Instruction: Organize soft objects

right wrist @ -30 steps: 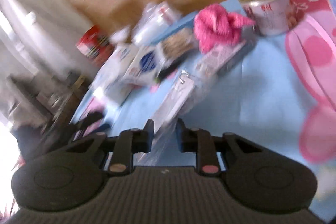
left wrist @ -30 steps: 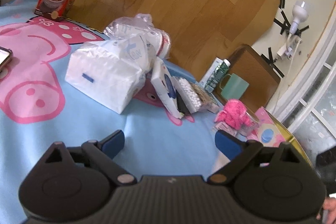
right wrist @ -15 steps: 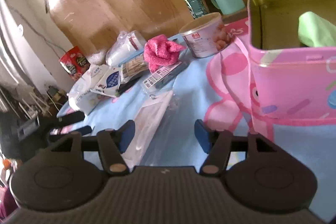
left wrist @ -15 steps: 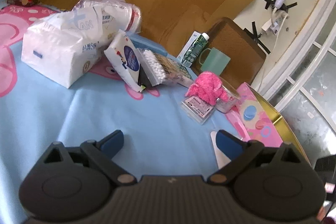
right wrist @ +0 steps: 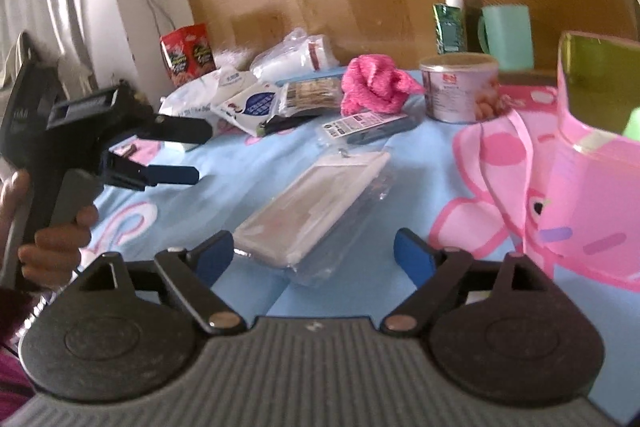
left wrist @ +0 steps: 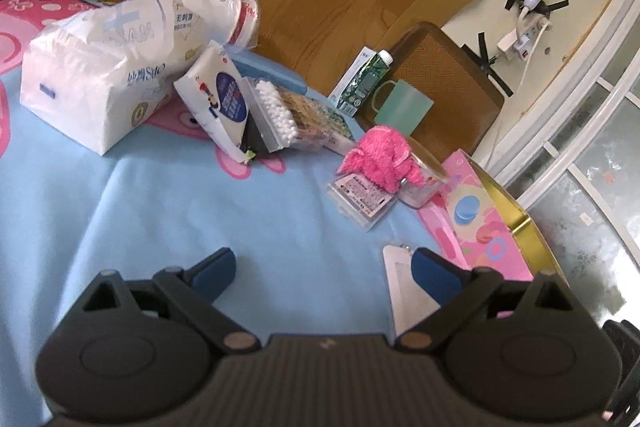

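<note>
In the right wrist view, the left gripper (right wrist: 188,153) hangs at the far left in a person's hand (right wrist: 56,239), released, nothing between its blue pads, above the light-blue cartoon-print cloth (right wrist: 260,163) covering the counter. Right of it, a flat white packet in a clear plastic sleeve (right wrist: 316,207) lies on the cloth, its near end between the fingers of the right gripper (right wrist: 310,255), whose jaws have just been opening and stand clear of it. Behind, a fuzzy pink cloth (right wrist: 376,85) rests on a small labelled pack (right wrist: 360,123) beside a round tin can (right wrist: 460,91). At the far right stands the pink metal box (right wrist: 592,187), open-topped, with something pale green (right wrist: 632,125) inside.
</note>
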